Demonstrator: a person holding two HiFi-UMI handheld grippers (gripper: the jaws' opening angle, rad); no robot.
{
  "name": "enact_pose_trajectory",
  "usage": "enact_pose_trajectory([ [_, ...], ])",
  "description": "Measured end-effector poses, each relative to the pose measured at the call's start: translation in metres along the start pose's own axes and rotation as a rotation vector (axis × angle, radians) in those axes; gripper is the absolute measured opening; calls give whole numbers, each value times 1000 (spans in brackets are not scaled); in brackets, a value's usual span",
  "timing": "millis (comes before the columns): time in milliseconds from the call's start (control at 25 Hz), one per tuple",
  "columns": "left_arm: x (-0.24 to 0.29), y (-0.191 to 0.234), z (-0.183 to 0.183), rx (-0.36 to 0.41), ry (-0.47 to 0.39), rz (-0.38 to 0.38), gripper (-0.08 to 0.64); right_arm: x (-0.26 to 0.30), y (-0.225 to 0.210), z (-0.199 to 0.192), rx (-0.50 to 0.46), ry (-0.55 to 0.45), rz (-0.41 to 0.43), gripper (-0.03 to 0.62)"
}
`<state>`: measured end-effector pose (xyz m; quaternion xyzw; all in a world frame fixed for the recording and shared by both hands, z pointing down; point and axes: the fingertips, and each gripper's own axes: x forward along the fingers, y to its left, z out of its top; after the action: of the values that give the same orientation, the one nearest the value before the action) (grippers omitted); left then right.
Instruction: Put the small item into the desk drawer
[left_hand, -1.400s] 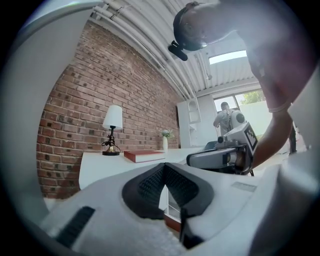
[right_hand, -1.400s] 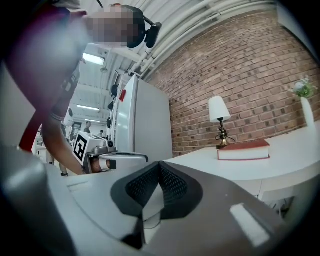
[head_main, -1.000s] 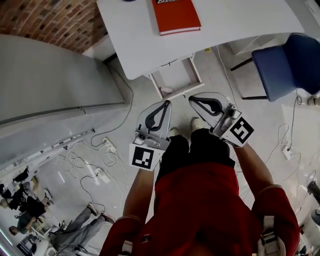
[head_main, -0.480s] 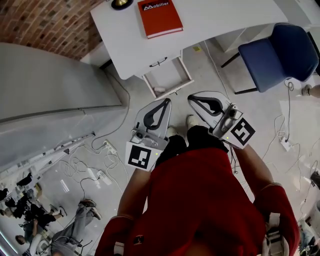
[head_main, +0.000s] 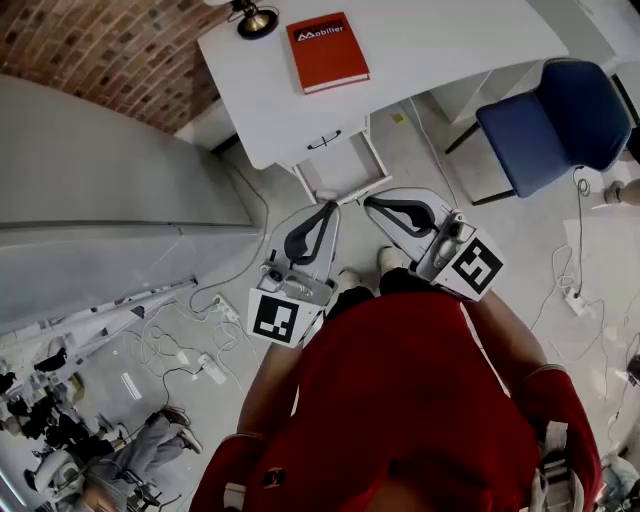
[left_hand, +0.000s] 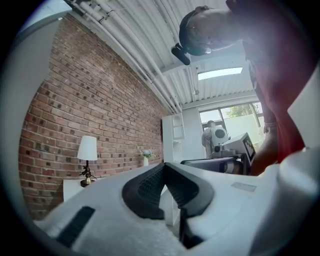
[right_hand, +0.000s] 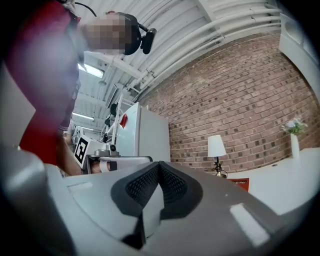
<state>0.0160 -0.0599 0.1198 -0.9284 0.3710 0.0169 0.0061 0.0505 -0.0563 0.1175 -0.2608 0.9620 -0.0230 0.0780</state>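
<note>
You held your left tool (head_main: 326, 208) and right tool (head_main: 372, 203) both clenched and empty, near the worktop's (head_main: 440, 50) open drawer (head_main: 340, 172).

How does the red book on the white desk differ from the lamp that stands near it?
The book lies flat, while the lamp stands upright on a thin stem. The book is red with white print on its cover; the lamp has a white shade and a brass-coloured base. The book is a flat rectangle, the lamp tall and narrow. Both rest on top of the same white desk, close to each other.
</note>
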Motion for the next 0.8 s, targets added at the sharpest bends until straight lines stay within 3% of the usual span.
enact_pose_trajectory([
  [640, -15, 3, -2, -14, -8, 20, 5, 2, 7, -7, -31, 59, -20, 11],
  [800, -22, 8, 0, 7, -44, 28, 5, 3, 10, -11, -41, 74, -21, 11],
])
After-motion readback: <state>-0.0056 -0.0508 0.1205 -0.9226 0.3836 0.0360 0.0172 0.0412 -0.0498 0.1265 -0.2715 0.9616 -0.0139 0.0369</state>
